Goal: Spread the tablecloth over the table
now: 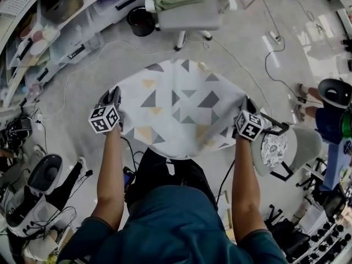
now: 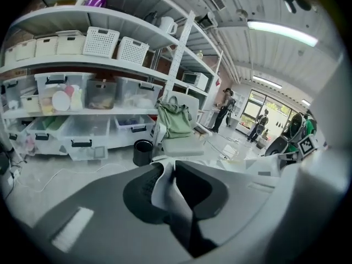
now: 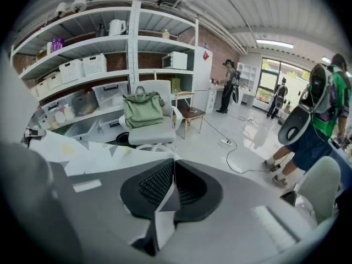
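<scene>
Your left gripper (image 1: 113, 96) has its jaws closed tight on the tablecloth's (image 1: 179, 106) left edge. Your right gripper (image 1: 245, 105) pinches the opposite edge the same way. The triangle-patterned cloth spans between them, in front of you, near the office chair (image 1: 190, 14).

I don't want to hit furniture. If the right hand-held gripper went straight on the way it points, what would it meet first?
Apart from the tablecloth clamped in the right hand-held gripper, probably the floor just short of the office chair with the green bag; depth is unclear.
</scene>
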